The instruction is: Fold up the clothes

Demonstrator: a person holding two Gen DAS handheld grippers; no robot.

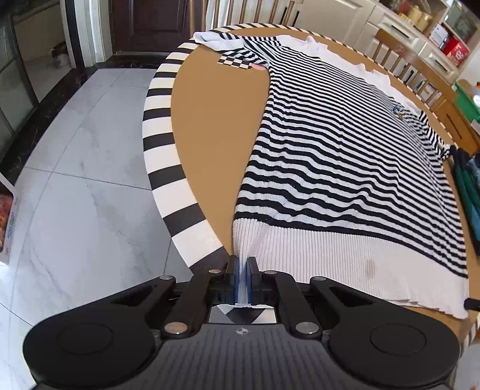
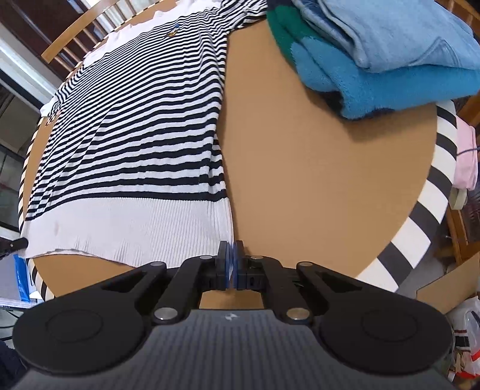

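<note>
We see the striped sweater (image 1: 345, 168) spread flat on the round table (image 1: 216, 144). Our left gripper (image 1: 243, 265) pinches its white hem; our right gripper (image 2: 231, 255) looks closed, perhaps on the hem corner.

**The room around the round table**

Pale grey marble-look floor tiles (image 1: 78, 192) are catching soft daylight. A dark wooden door (image 1: 150, 24) is standing at the far end, with a glass door (image 1: 15, 84) off to the side. Wooden slat-back chairs (image 1: 399, 60) are ringing the brown table (image 1: 216, 126), and cream cabinets (image 1: 354, 18) are lining the wall behind.
</note>
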